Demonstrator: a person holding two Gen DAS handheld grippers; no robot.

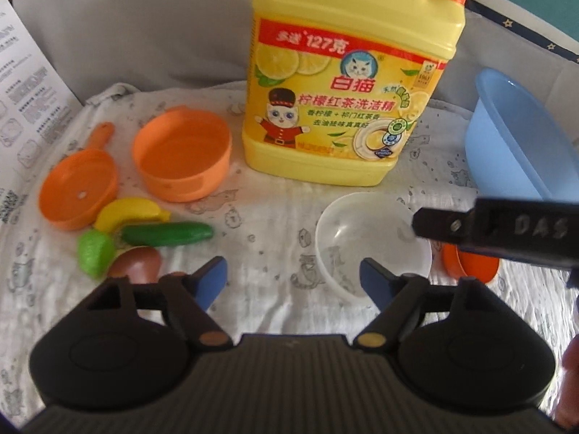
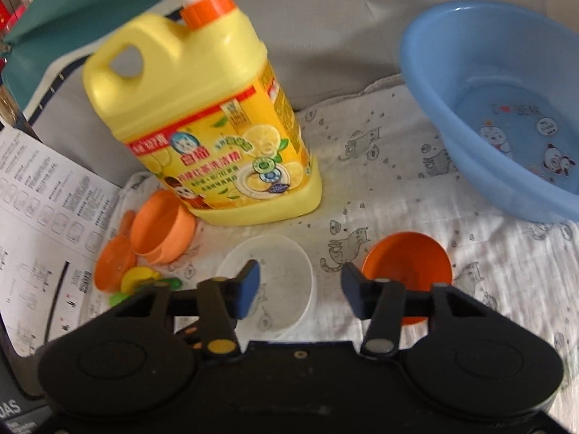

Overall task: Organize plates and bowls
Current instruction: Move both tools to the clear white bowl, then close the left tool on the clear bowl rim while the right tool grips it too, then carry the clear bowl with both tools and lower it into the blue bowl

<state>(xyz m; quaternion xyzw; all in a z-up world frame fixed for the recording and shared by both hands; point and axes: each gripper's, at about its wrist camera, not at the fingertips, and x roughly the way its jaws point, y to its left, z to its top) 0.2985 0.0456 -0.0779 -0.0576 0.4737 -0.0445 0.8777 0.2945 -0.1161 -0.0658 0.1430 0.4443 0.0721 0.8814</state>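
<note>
A clear plastic bowl (image 1: 372,238) sits on the printed cloth, just ahead and right of my open, empty left gripper (image 1: 295,282). It also shows in the right wrist view (image 2: 278,271), behind my right gripper's left finger. A small orange bowl (image 2: 407,264) lies right of it, partly hidden in the left wrist view (image 1: 470,264). My right gripper (image 2: 300,289) is open and empty above the gap between both bowls. An orange pot (image 1: 181,152) and an orange pan (image 1: 77,190) sit at the left.
A big yellow detergent jug (image 1: 347,83) stands at the back middle. A blue basin (image 2: 506,108) sits at the right. Toy banana (image 1: 126,213), cucumber (image 1: 168,233), lime and brown piece lie at the left. A printed sheet (image 2: 47,199) lies far left.
</note>
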